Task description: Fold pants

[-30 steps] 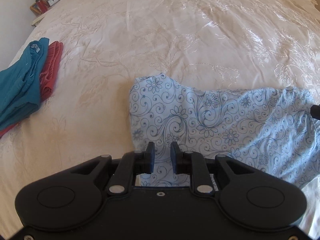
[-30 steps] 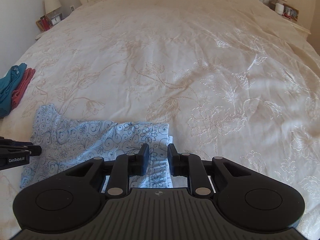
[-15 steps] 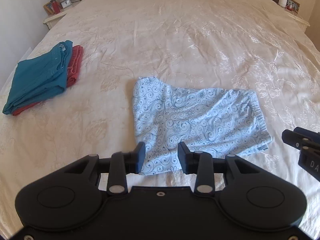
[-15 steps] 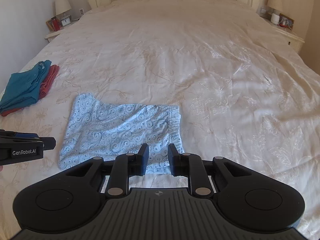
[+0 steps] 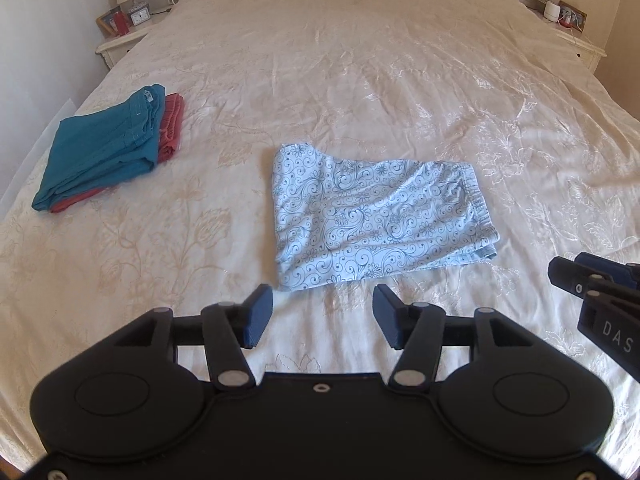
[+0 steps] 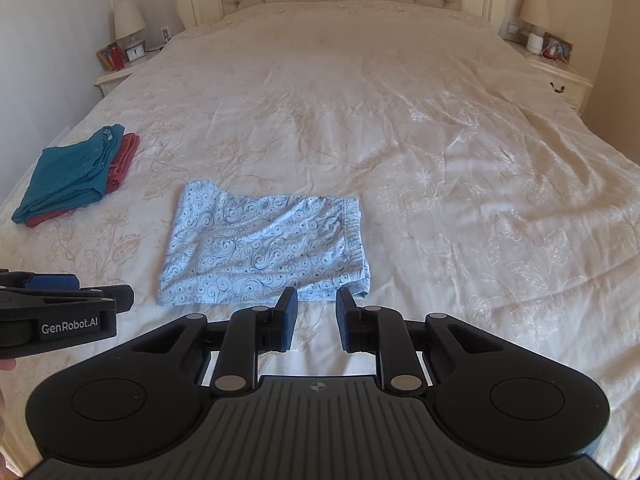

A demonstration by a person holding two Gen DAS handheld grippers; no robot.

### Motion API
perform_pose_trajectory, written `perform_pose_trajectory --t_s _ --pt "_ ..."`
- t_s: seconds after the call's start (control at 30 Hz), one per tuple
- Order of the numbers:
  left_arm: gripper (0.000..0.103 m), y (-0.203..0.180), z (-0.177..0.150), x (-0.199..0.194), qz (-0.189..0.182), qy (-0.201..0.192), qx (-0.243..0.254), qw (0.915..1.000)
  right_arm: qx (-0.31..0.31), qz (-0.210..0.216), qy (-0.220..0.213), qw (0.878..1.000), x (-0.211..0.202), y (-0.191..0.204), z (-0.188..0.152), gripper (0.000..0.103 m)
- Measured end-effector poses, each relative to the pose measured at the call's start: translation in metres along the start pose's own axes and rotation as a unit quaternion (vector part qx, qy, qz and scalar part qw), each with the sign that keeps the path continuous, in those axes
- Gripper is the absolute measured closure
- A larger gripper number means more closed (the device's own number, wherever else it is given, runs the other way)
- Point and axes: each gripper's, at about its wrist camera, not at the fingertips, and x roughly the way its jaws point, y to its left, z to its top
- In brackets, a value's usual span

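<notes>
Left gripper [image 5: 322,316] fingers spread wide, empty; right gripper [image 6: 317,313] fingers narrowly parted, empty, both just short of the folded light-blue floral-print pants [image 6: 264,248].

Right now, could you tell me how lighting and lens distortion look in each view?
Left wrist view: fisheye bends the bed edges, sheen streaks the bedspread, floral pants sharp. Right wrist view: dark vignetted corners, glare on the right side of the bedspread.
</notes>
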Motion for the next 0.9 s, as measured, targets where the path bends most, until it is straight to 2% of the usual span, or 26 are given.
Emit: perform_pose_trajectory --t_s 0.4,0.9 --pt "0.042 -0.003 -0.014 -0.022 0.009 -0.010 0.006 0.9999 0.003 0.003 -0.016 1.000 -0.024 0.001 -0.013 0.082" --pt "0.042 -0.005 -0.022 -0.027 0.007 0.002 0.005 1.0000 0.007 0.012 -0.014 1.000 -0.029 0.004 -0.017 0.082"
